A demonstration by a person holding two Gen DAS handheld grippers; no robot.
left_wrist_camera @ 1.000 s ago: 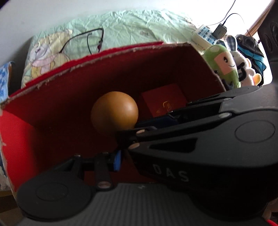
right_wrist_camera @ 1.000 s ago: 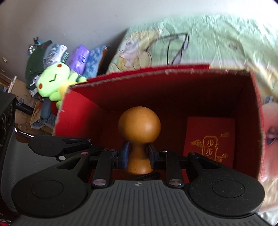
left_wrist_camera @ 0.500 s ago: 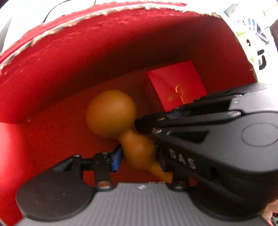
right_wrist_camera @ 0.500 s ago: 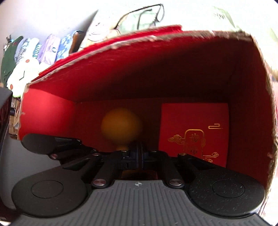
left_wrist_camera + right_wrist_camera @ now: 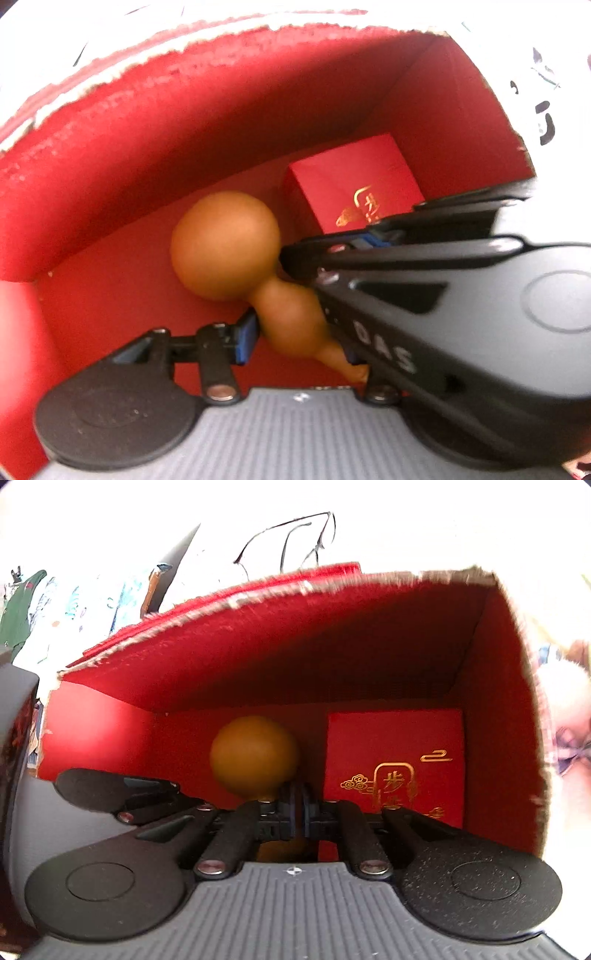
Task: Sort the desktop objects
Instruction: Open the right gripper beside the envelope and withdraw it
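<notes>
Nearest the left wrist camera, the left tongs pinch the smaller lobe of a tan gourd: one blue pad presses its side, while the other finger is hidden behind the right tongs, which cross in from the right with their tips against the gourd's waist. The right tongs' jaws have just been opening – from the right wrist view they stand almost together with only a slim gap, nothing gripped between them, and the gourd shows behind and below. The gourd hangs tilted inside an open red box, big bulb toward the floor, stem toward the camera; whether it touches the floor I cannot tell. Farther in, a flat red packet with gold print lies in the right back corner, just beside the bulb. Beyond the box's ragged rim – washed out by light – a pair of glasses.
</notes>
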